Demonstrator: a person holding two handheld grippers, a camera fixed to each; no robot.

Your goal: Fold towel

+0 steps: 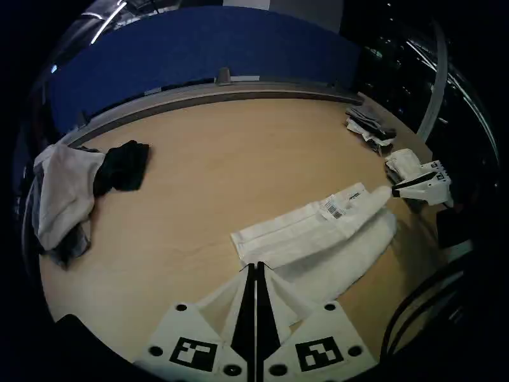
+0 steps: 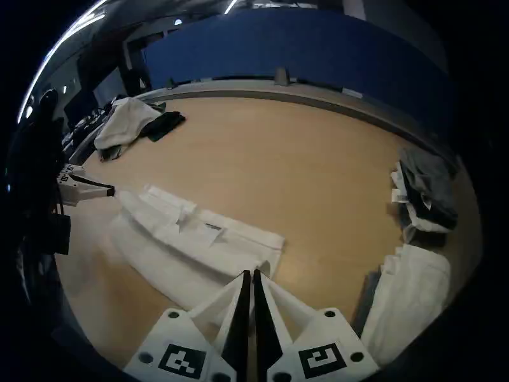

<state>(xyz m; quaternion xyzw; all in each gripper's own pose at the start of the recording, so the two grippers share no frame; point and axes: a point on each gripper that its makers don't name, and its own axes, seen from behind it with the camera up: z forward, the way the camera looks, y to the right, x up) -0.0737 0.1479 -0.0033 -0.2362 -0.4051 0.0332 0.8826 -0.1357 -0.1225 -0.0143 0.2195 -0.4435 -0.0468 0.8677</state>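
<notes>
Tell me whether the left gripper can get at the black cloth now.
Probably not yet: the left gripper looks shut on the towel corner and must let go first. Otherwise, open table lies between it and the black cloth.

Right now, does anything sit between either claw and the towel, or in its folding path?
Nothing visible does. The left claw and right claw have their closed tips at opposite ends of the white towel. The cloth pile and folded stacks lie well apart from it on the table.
</notes>
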